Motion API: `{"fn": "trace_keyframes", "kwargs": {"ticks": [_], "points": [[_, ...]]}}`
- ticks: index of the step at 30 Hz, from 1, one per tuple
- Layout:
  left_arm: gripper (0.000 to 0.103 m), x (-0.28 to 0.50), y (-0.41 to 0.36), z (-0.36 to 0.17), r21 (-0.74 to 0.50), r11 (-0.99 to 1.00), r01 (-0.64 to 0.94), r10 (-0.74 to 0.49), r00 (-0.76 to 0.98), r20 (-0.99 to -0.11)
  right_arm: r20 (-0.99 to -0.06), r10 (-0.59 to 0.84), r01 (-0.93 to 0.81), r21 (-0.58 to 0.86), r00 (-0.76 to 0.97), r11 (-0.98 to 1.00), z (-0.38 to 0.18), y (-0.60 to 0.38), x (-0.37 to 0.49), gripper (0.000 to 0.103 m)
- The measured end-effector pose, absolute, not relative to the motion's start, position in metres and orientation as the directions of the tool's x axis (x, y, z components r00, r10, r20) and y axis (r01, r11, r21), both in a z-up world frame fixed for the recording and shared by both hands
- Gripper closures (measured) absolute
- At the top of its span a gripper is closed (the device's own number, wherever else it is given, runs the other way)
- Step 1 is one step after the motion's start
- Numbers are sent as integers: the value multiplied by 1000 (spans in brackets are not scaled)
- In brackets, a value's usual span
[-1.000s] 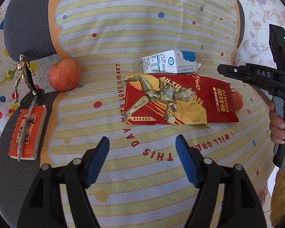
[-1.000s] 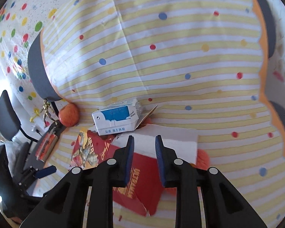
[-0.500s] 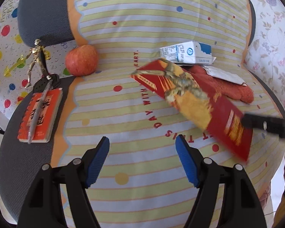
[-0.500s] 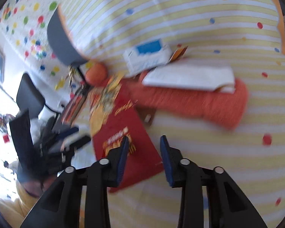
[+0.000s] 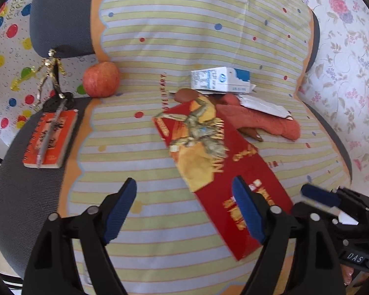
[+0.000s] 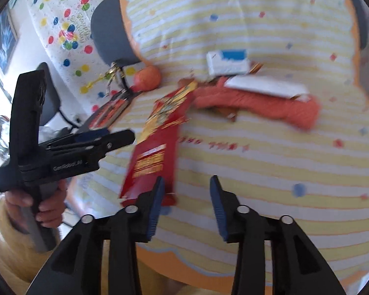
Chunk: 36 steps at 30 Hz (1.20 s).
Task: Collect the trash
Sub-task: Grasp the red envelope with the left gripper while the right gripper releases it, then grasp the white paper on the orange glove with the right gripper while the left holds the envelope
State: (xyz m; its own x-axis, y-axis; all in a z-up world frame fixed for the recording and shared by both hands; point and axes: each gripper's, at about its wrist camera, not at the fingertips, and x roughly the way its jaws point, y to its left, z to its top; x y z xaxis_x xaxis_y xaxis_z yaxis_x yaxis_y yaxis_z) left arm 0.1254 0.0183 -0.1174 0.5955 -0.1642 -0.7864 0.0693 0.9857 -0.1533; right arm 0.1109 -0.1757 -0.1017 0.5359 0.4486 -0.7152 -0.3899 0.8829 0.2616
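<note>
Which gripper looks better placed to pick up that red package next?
Right, probably. The right gripper is open with one finger touching the red package's near end; the left gripper is open too, beside its edge.

Red apple at striped cloth edge, gold figurine upright just beside it, orange notebook with pen lying on top, grey chair seat beneath, dotted wall covering behind.

surface: striped dotted cloth | wall: floral | side: dotted sheet
</note>
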Motion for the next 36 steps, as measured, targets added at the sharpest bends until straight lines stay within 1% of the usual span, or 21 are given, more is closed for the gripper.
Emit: {"fn": "trace_keyframes", "kwargs": {"ticks": [1,3,4,6,7,10,13,21,23,25,26,27,28,30,33,36], "points": [[22,126,13,-118,-162,984,76,-175,592,-787,-707,432,-375,248,560,893,-99,-182,108,55],[16,128,1,-120,-176,981,81,-190,580,-792,-689,409,-345,240,598,907,-95,-198,105,54],[15,129,-3,-119,-186,979,79,-197,581,-790,-683,405,-334,242,607,911,-95,-202,106,54],[8,133,-12,-113,-201,976,81,-209,589,-781,-676,403,-321,251,617,913,-96,-211,106,54],[7,135,-15,-110,-202,977,75,-206,597,-775,-673,403,-315,257,620,914,-97,-214,106,54],[7,144,-22,-103,-193,980,48,-181,609,-772,-668,414,-312,275,618,909,-98,-218,109,54],[7,155,-25,-112,-160,987,13,-138,578,-804,-665,424,-316,285,615,905,-102,-219,111,54],[7,149,-2,-143,-237,968,-79,-167,497,-851,-666,438,-333,288,604,898,-106,-218,110,54],[7,146,-2,-145,-239,968,-75,-170,503,-847,-667,436,-336,283,605,898,-106,-216,109,54],[8,145,-5,-146,-211,975,-66,-152,497,-855,-666,437,-341,280,604,897,-105,-214,106,54],[12,144,-6,-146,-197,978,-63,-140,497,-856,-665,437,-342,278,605,898,-105,-214,105,54],[24,142,-6,-146,-176,982,-70,-118,500,-858,-664,435,-343,275,608,898,-104,-213,104,54],[24,141,-4,-144,-167,983,-74,-108,506,-856,-662,432,-343,270,612,900,-102,-212,102,54],[24,138,4,-140,-204,977,-56,-147,515,-845,-659,427,-342,262,619,902,-100,-212,101,54],[24,128,12,-125,-145,988,-50,-90,579,-811,-664,406,-338,237,628,911,-98,-210,103,54],[24,118,21,-107,-130,991,-39,-76,636,-768,-665,380,-334,203,643,921,-95,-206,109,54]]}}
